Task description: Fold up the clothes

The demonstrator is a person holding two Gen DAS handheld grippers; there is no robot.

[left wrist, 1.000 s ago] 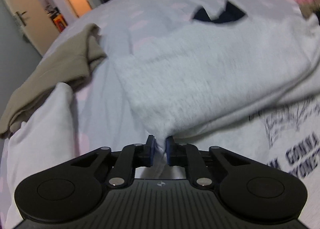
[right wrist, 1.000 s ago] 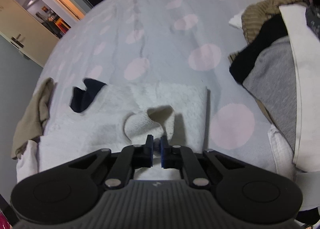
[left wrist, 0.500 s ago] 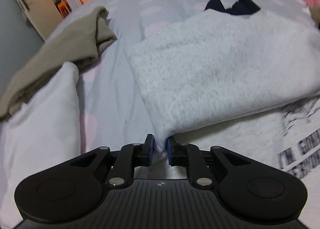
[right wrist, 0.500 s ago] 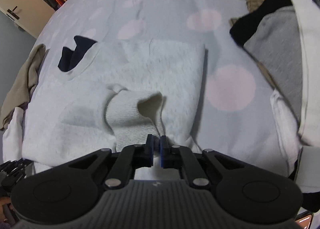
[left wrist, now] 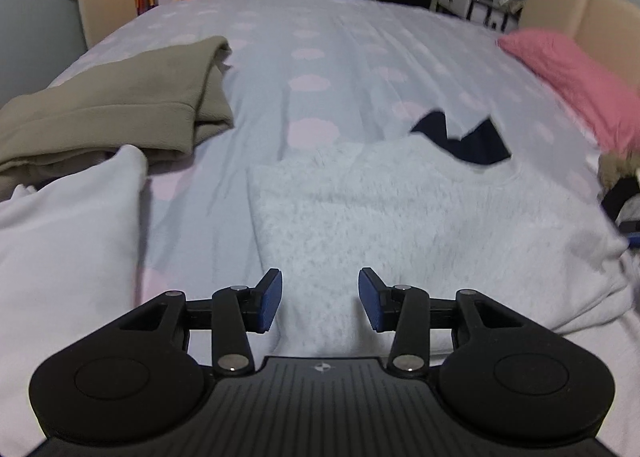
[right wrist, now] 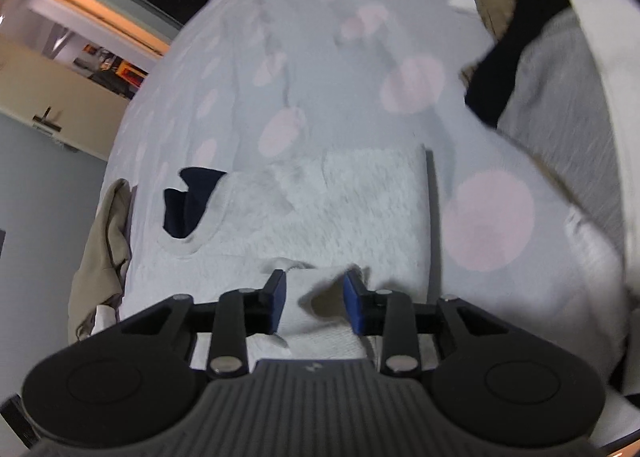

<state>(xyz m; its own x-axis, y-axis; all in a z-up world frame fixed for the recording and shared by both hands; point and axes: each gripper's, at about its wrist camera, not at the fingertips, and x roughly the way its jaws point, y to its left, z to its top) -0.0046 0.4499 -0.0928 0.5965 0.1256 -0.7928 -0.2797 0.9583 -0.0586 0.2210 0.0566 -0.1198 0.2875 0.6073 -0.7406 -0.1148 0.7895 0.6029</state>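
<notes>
**A:** Status on the tools?

**B:** Left tool (left wrist: pixel 319 299) has just been opening; jaws now stand about halfway apart, pads clear of cloth, nothing held. The white fleece sweater (left wrist: pixel 400 225) lies flat right under and ahead of it. Right tool (right wrist: pixel 314 301) has also just been opening, a bit narrower. The ribbed cuff (right wrist: pixel 320 289) sits between its pads, but they don't look to be pressing on it, so I read that as released.

**B:** Sweater sits on the bed (left wrist: pixel 340 57) at the near edge, navy collar (left wrist: pixel 460 137) pointing toward the far edge, so its long axis runs away from both tools. In the right view the side fold (right wrist: pixel 424 217) reads as a straight edge running the same way.

**A:** Which hand is nearer for the next fold?

**B:** Judgement only: both are at the hem end. Right is over the sleeve, which lies on top of the body; left is nearer the sweater's left edge. Next fold likely hem up toward collar, which needs both tools at the near corners.

**A:** Clutter?

**B:** Tan garment (left wrist: pixel 120 105) and a white one (left wrist: pixel 60 237) toward the bed's left edge, pink pillow (left wrist: pixel 568 73) at the far right corner, unfolded pile (right wrist: pixel 560 77) along the right edge. All apart from the sweater.
</notes>
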